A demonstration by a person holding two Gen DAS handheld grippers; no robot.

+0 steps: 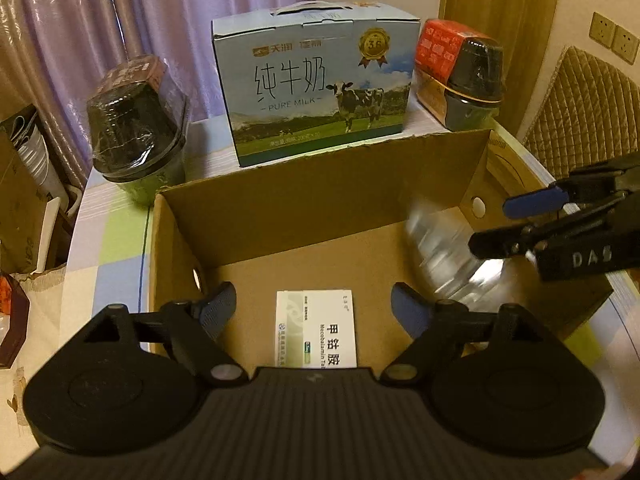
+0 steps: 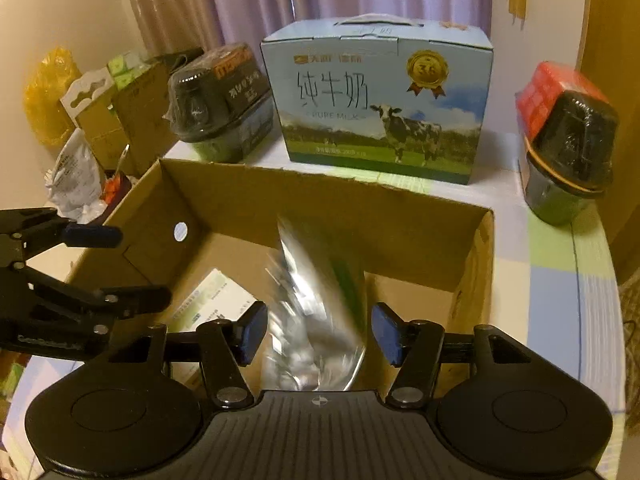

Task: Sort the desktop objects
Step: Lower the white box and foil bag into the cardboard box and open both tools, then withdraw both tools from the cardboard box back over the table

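Here we hold both grippers over the cardboard box [image 2: 400, 216] at the bench's near edge, left gripper [image 1: 314, 312] and right gripper [image 2: 318, 330] fingers spread wide; the blurred silver blister pack [image 2: 316, 312] appears to drop in beside the medicine box [image 1: 316, 328], so we should lift straight up, clear of the walls.

Dim, warm yellowish indoor light in both views. Strong fisheye bending with dark vignetted corners. The silvery blister pack [image 2: 316, 312] is smeared by motion blur in both pictures; the milk carton [image 1: 316, 88] stays sharp. Soft sheen on the curtain [image 1: 120, 20]. Shadow fills the cardboard box [image 1: 320, 184] interior.
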